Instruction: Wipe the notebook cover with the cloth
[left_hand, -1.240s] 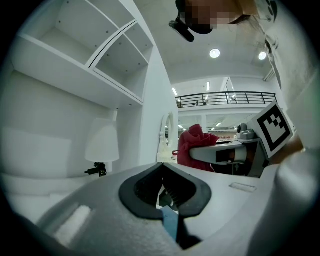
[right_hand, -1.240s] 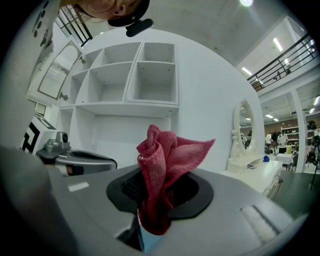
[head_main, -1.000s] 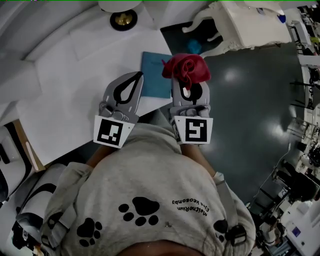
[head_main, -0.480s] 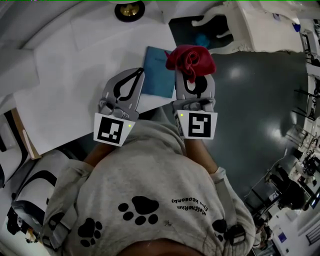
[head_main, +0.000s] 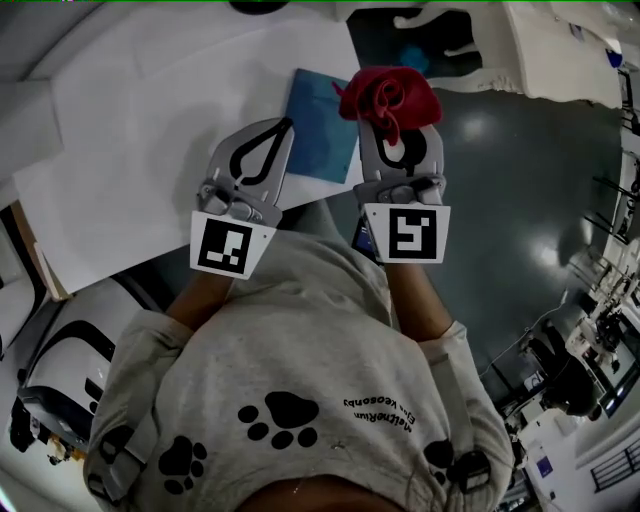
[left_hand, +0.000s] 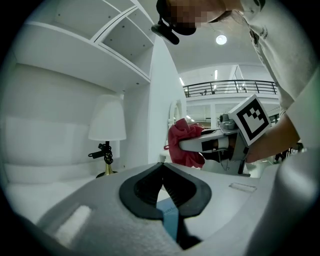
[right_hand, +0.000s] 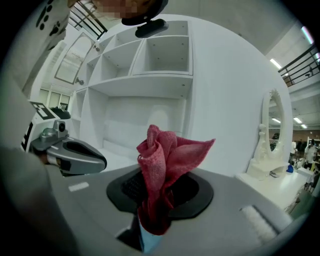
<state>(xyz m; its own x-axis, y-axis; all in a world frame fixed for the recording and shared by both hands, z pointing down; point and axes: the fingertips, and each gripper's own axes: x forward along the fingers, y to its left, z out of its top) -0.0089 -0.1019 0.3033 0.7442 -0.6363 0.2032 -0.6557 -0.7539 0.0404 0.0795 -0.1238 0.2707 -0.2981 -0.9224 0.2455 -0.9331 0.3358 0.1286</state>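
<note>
A blue notebook (head_main: 318, 130) lies flat on the white table (head_main: 150, 150), close to its right edge. My right gripper (head_main: 390, 128) is shut on a bunched red cloth (head_main: 390, 97), which hangs over the notebook's far right corner. In the right gripper view the red cloth (right_hand: 165, 165) stands up out of the jaws, with a sliver of the blue notebook (right_hand: 149, 241) below. My left gripper (head_main: 287, 125) is shut and holds nothing, above the notebook's left edge. In the left gripper view the left gripper (left_hand: 162, 167) has the cloth (left_hand: 184, 145) to its right.
The table's near edge (head_main: 300, 215) runs under both grippers, and dark floor (head_main: 500, 200) lies to the right. A white lamp (left_hand: 106, 142) and a white shelf unit (right_hand: 150, 75) stand behind the table. A white dresser with a mirror (right_hand: 270, 150) is at the right.
The head view has tipped, so the table and notebook sit higher in the picture. Both grippers stay shut and keep their places by the notebook; the cloth is still held.
</note>
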